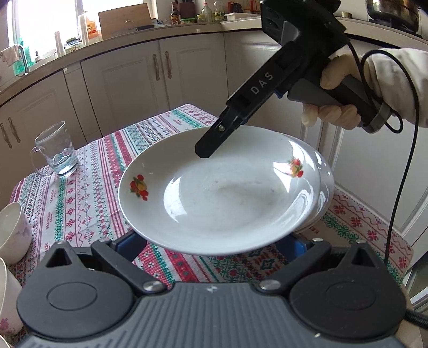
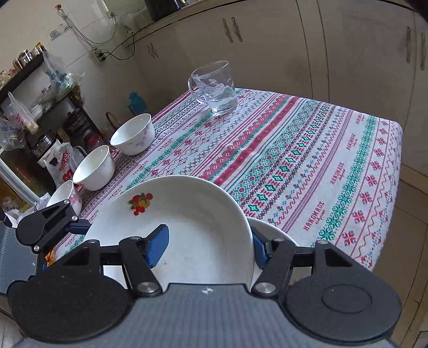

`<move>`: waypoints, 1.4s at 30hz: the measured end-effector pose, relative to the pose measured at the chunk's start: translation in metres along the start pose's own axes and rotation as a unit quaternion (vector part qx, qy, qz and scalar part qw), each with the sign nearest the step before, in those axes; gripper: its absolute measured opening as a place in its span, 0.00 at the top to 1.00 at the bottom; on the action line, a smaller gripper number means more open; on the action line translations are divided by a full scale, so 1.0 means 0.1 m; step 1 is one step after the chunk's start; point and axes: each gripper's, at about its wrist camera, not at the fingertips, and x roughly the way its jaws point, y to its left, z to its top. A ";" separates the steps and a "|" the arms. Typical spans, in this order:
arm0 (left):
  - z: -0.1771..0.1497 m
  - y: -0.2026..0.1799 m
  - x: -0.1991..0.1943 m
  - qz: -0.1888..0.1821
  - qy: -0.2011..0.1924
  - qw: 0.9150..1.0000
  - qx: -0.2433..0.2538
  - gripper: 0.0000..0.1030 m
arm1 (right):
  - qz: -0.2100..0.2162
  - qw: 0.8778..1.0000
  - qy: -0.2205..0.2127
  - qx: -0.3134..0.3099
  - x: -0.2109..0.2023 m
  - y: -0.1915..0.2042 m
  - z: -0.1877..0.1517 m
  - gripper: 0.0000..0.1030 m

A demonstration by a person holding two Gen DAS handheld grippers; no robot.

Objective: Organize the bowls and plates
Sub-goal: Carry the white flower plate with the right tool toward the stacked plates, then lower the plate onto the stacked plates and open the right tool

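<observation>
Two grippers share one plate [image 2: 187, 227]: my right gripper [image 2: 208, 245] clamps its rim above the table [image 2: 307, 150] edge; left gripper's [image 1: 214, 241] hold hidden.

Beyond the left tongs [image 1: 211, 241] stands a run of cream cabinets [image 1: 120, 80] with 2 slim handles at each door pair, under a pale countertop [image 1: 40, 67]. Far left of those tongs a window [image 1: 40, 21] lets in bright daylight; a wooden board [image 1: 124, 21] and bottles [image 1: 203, 13] line the counter straight ahead. Below both tongs lies a table under a red, green and white patterned cloth [image 1: 88, 192]. Up and left of the right tongs [image 2: 208, 246] a tiled wall [image 2: 80, 34] carries a socket [image 2: 99, 56] with cords, above a dark cluttered shelf [image 2: 24, 77]. Pale floor [image 2: 406, 192] shows to their right.
</observation>
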 end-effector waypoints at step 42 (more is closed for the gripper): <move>0.10 0.01 0.09 -0.078 0.008 0.997 0.020 0.01 | -0.040 0.998 -0.012 0.053 -0.22 -0.22 -0.49 0.28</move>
